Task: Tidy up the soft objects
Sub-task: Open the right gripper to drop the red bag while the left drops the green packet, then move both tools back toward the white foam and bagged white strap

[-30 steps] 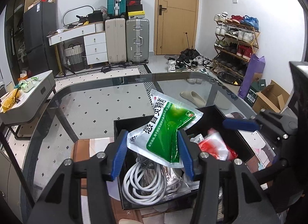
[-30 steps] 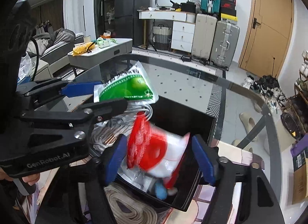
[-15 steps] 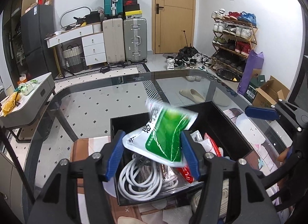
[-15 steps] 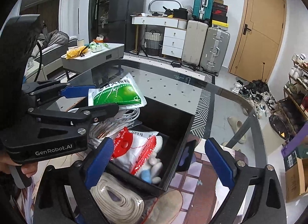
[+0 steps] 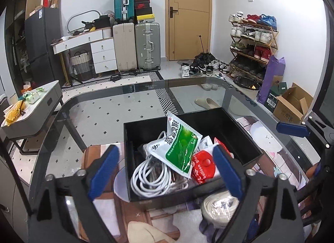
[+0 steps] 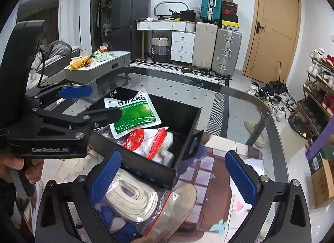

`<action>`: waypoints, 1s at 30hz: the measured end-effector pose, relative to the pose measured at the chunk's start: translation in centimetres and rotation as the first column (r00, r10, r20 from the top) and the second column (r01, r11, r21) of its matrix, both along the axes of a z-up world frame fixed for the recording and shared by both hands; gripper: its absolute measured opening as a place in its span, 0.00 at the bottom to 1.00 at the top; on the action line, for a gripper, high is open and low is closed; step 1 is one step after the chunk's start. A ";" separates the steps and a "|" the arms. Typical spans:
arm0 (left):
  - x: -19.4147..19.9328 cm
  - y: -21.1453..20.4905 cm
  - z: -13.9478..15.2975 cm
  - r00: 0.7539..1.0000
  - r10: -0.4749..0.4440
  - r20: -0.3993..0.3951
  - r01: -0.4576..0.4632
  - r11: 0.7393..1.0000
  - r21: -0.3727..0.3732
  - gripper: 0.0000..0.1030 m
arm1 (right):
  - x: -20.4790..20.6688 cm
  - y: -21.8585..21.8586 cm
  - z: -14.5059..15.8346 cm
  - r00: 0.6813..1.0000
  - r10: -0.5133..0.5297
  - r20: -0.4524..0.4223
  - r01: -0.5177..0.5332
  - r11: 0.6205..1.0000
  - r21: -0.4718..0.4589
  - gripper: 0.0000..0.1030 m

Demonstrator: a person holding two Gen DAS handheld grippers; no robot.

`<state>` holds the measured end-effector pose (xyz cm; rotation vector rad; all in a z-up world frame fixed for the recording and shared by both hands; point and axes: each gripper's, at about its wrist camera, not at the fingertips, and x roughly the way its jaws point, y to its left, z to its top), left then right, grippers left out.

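The green packet (image 5: 181, 146) is seen lying inside the black box (image 5: 240, 130), on top of the white cable (image 5: 149, 173), with the red packet (image 5: 203, 166) at its 4 o'clock. The left gripper (image 5: 165, 172) is held wide apart with nothing in it. The right gripper (image 6: 172, 177) is spread wide and empty too, with the bagged white strap (image 6: 133, 199) at its 7 o'clock.

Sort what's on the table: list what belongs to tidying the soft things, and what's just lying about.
Job: black box, green packet, red balloon packet, white cable, bagged cream strap.
Lying about: suitcases, shoe rack, slipper.
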<state>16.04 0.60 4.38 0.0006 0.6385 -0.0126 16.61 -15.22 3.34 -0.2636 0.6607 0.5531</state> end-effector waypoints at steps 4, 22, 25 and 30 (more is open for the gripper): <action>-1.1 -0.1 0.3 0.999 0.029 0.015 -0.029 0.999 0.032 1.00 | -0.8 -0.7 0.0 1.000 -0.011 -0.020 0.012 0.999 0.035 0.99; -7.1 1.3 -0.8 0.996 0.090 -0.013 -0.089 0.994 0.058 1.00 | -3.6 0.0 -1.9 0.995 0.004 -0.095 -0.001 1.000 0.027 0.99; -7.8 1.4 -1.3 0.995 0.101 -0.022 -0.099 0.993 0.066 1.00 | -3.9 0.2 -2.0 0.995 0.009 -0.102 -0.006 1.000 0.029 0.99; -9.0 1.5 -2.1 0.993 0.109 -0.038 -0.107 0.993 0.058 1.00 | -4.3 0.5 -2.1 0.995 0.022 -0.102 -0.020 1.000 0.016 0.99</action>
